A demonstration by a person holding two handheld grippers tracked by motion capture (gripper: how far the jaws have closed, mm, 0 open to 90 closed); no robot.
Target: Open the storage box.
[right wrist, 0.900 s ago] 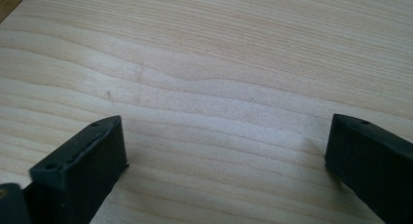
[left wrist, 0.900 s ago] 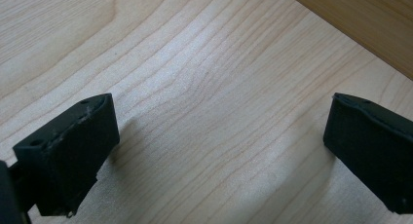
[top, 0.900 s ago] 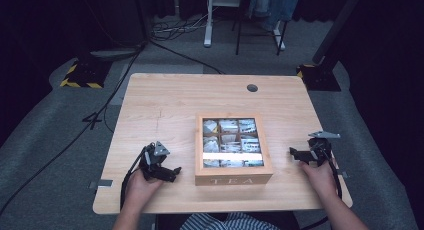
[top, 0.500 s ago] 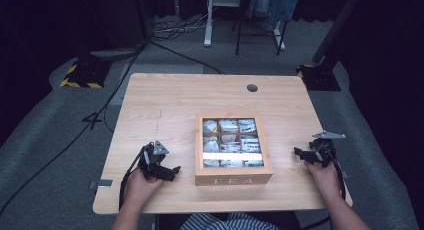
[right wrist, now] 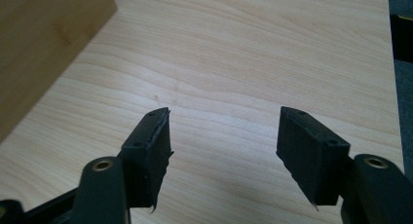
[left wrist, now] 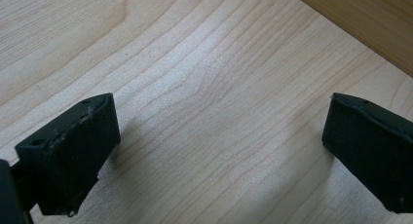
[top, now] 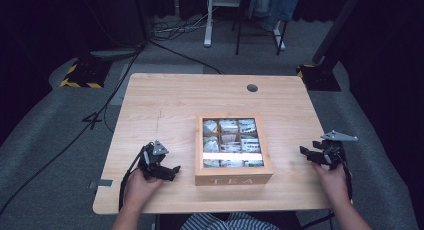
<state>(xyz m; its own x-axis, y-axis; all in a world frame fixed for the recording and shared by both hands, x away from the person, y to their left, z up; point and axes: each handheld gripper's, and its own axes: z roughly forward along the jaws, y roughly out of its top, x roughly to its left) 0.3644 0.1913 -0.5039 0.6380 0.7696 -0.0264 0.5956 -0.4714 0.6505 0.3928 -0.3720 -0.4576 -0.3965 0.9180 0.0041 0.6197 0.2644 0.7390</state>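
- A wooden tea box [top: 233, 149] with a glass lid stands on the table [top: 200, 97], about midway between the two sets of fingers and touched by neither.
- Through the lid, tea bags [top: 230, 142] show in small compartments; the front wall reads "TEA".
- The left gripper [top: 168, 172] lies low over the table just beside the box's left front corner, its fingers [left wrist: 73, 156] wide apart with only bare wood between them; a box edge shows at the upper right of the left gripper view.
- The right gripper [top: 309, 154] sits near the table's right edge, farther from the box, fingers [right wrist: 151, 151] apart, nothing between them.
- Beyond the table lie grey floor [top: 45, 140] and cables [top: 175, 30].
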